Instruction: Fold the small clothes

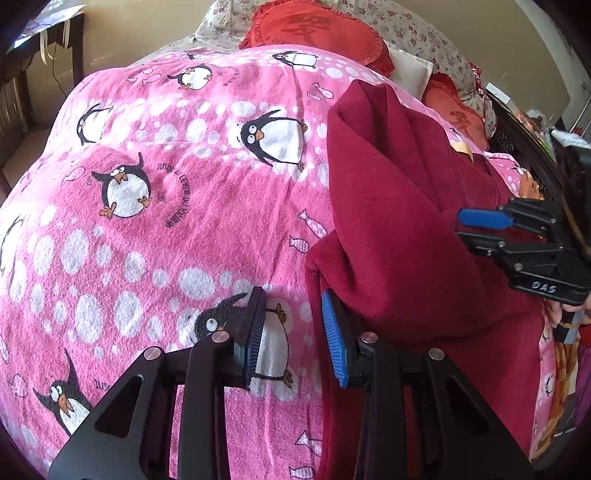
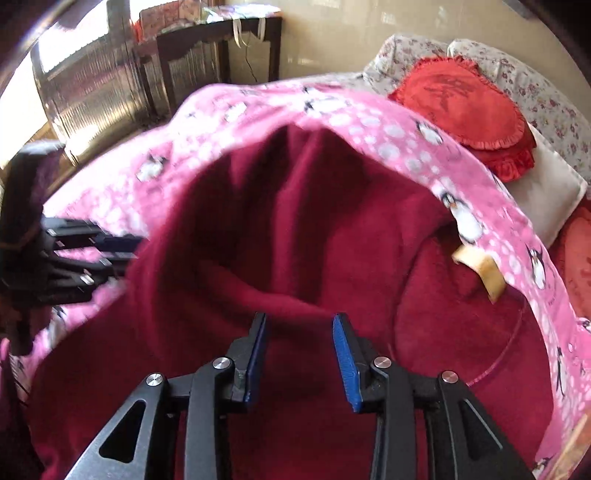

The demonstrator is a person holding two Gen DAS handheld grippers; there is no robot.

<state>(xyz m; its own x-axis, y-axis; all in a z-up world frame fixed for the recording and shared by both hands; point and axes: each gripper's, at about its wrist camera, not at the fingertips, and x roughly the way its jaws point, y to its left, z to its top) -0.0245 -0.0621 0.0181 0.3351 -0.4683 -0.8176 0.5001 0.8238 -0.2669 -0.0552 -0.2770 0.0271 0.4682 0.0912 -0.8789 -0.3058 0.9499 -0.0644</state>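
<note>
Where the dark red garment bunches into deep folds, its shape and its right and near edges are hard to make out; in the right wrist view it fills the middle, slightly blurred. It lies on the pink penguin blanket covering the bed, toward that blanket's right side, with a pale tag showing at its far right edge. Left of the garment the blanket is bare and broad, running up to a red frilled cushion at the bed's head. The left tongs are spread, their right pad at the garment's left edge and their left pad over the blanket, pinching nothing. The right tongs are also spread, hovering just above a fold of the garment; whether they touch it cannot be told. They show again at the garment's right side.
</note>
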